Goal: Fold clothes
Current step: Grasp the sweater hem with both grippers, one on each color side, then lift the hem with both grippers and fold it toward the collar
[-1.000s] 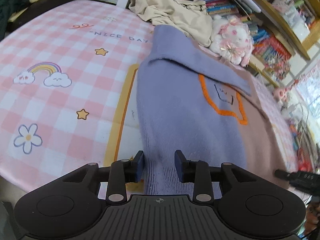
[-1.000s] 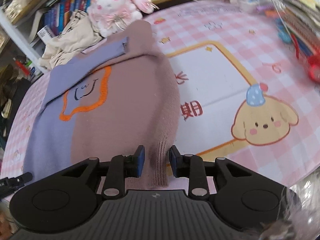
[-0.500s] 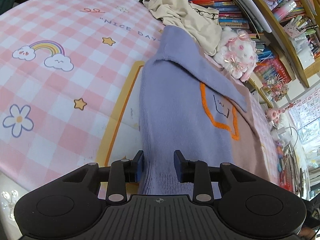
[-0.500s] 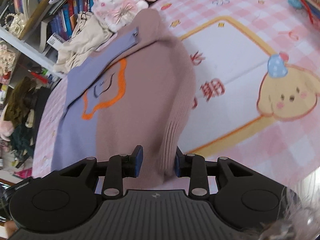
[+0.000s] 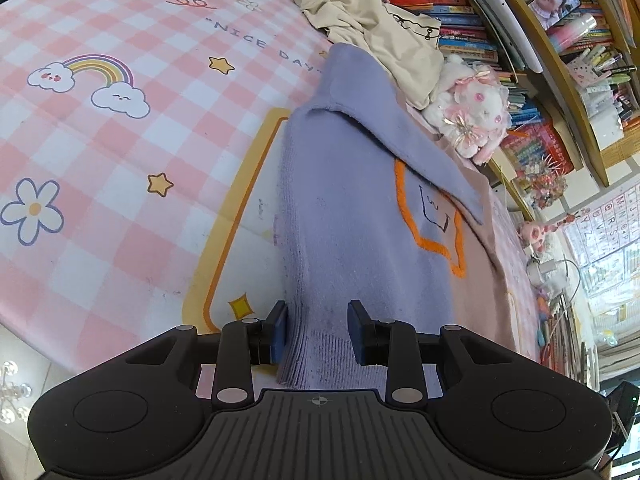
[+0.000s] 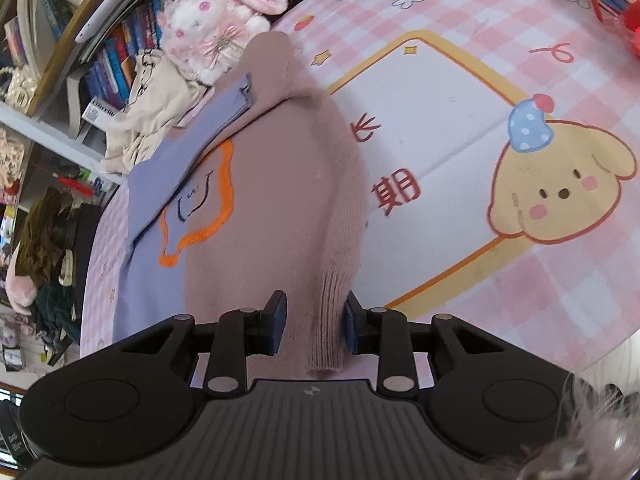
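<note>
Left tongs (image 5: 316,330): clamped on the sweater's (image 5: 360,216) lilac ribbed hem.
Right tongs (image 6: 310,326): closing on its mauve hem corner.
Sweater: spread across the pink-checked worktop (image 5: 120,140).
Beyond: plush bunny (image 5: 474,118), beige garment (image 5: 372,28).

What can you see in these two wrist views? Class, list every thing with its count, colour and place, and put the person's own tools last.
Sweater: one, half lilac and half dusty pink with an orange outline patch, lying on the table, hem toward the cameras.
Tablecloth: one, pink and white check with rainbow, stars and a puppy, covering the table.
Beige garment: one, crumpled at the far table edge by the books.
Plush bunny: one, white and pink, beside the beige garment.
Books: many, mixed colours, on the shelves behind.
Left claw: one, black with blue pads, closed on the lilac hem.
Right claw: one, black with blue pads, closing on the pink hem between its pads.
</note>
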Demonstrator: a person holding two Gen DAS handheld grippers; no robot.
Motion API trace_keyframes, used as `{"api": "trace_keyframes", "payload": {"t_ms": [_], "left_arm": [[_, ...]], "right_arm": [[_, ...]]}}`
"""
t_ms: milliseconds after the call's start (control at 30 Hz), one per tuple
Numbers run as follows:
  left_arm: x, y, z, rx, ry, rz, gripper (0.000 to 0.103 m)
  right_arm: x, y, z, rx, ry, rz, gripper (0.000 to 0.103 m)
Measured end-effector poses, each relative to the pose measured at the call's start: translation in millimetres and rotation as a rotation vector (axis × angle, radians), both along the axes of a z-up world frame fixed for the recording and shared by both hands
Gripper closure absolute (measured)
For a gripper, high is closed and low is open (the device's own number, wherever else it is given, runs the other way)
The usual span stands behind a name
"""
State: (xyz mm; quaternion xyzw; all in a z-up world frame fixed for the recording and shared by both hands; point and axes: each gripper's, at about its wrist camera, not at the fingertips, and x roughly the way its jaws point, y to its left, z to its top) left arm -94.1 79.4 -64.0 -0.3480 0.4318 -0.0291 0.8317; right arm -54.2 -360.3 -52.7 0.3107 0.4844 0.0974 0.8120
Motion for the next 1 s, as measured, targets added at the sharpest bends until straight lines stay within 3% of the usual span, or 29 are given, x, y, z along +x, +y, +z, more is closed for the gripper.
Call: {"api": "trace_keyframes", "payload": {"t_ms": [133, 400, 467, 500, 533, 633, 733, 1000], "left_arm": [[0, 3, -2, -0.025, 0.002, 0.010, 0.075], [0, 1, -3, -0.035, 0.002, 0.010, 0.076], [-1, 0, -3, -0.027, 0.006, 0.005, 0.082], [-1, -1, -4, -0.014, 0.014, 0.002, 0.096], [-1, -2, -4, 0.006, 0.020, 0.002, 0.099], [-4, -1, 2, 0.047, -0.005, 0.022, 0.100], [-5, 2, 10, 0.036, -0.032, 0.024, 0.100], [-7, 3, -2, -0.021, 0.006, 0.013, 0.099]], "right_arm": [[-5, 6, 0, -0.005, -0.007, 0.012, 0.077], [-11, 0, -3, -0.009, 0.024, -0.027, 0.094], [-11, -1, -2, -0.016, 0.025, -0.023, 0.095], [-10, -1, -2, -0.022, 0.025, -0.024, 0.095], [-10, -2, 0, -0.032, 0.022, -0.029, 0.095], [-13, -5, 5, -0.047, -0.005, -0.042, 0.095], [-14, -6, 11, -0.058, -0.030, -0.031, 0.096], [-10, -9, -1, -0.024, 0.026, -0.014, 0.095]]}}
